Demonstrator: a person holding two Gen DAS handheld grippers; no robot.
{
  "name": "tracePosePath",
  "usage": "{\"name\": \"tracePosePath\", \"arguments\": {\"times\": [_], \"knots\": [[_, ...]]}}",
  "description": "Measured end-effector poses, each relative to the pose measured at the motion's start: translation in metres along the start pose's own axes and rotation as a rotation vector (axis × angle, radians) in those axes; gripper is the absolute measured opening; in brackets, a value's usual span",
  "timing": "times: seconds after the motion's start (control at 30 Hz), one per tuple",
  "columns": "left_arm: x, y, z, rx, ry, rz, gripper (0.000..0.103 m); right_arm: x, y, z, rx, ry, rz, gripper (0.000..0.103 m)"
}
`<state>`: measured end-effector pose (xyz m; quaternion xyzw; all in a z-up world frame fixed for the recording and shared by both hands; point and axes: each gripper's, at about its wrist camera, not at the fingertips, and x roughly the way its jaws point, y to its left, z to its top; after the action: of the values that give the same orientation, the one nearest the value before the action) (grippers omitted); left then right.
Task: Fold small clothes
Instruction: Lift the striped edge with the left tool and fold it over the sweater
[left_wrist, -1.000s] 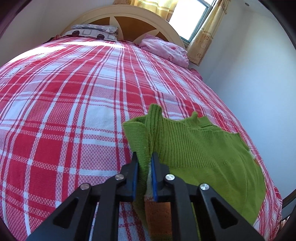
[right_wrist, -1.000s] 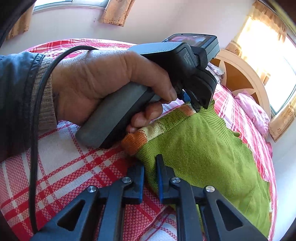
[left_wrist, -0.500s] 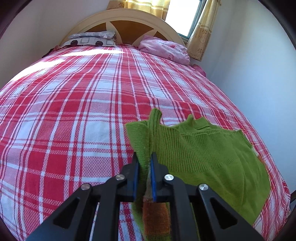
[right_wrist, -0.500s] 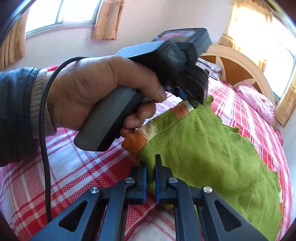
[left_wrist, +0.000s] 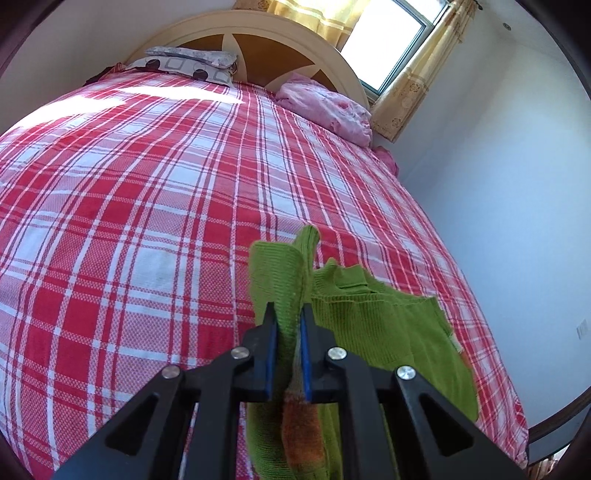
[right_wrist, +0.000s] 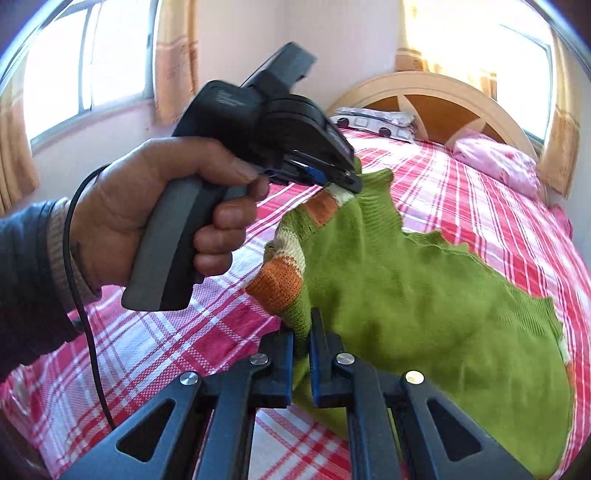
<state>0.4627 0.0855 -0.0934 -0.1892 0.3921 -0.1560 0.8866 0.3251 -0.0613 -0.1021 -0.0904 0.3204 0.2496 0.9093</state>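
Note:
A small green knitted sweater (right_wrist: 424, 295) with an orange and cream striped hem (right_wrist: 280, 280) hangs between both grippers above the red plaid bed. My left gripper (left_wrist: 287, 314) is shut on the hem edge, with green knit bunched between its blue pads. In the right wrist view that same left gripper (right_wrist: 351, 181), held by a hand (right_wrist: 155, 206), pinches the upper hem corner. My right gripper (right_wrist: 303, 325) is shut on the lower hem corner. The rest of the green sweater (left_wrist: 399, 339) drapes down to the right and trails on the bedspread.
The bed (left_wrist: 129, 206) has a red and white plaid cover. A patterned pillow (left_wrist: 192, 62) and a pink bundle (left_wrist: 328, 107) lie by the curved headboard (left_wrist: 258, 37). A white wall (left_wrist: 509, 184) runs close along the bed's right side. A black cable (right_wrist: 79, 280) hangs from the hand.
The right gripper closed onto the sweater's lower hem corner. Both grippers rose, lifting the hem edge off the bed; the right one also rolled and swung sideways.

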Motion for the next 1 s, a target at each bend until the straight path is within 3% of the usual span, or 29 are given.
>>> {"name": "tracePosePath", "arguments": {"times": [0.27,1.0], "knots": [[0.004,-0.038,0.006,-0.011,-0.003,-0.033,0.011,-0.024,-0.031,-0.009,0.073,-0.038,0.006,0.006],[0.058,-0.164,0.007,0.127,0.058,-0.087,0.011,-0.084,-0.137,-0.054,0.301,-0.073,0.012,0.006]]}}
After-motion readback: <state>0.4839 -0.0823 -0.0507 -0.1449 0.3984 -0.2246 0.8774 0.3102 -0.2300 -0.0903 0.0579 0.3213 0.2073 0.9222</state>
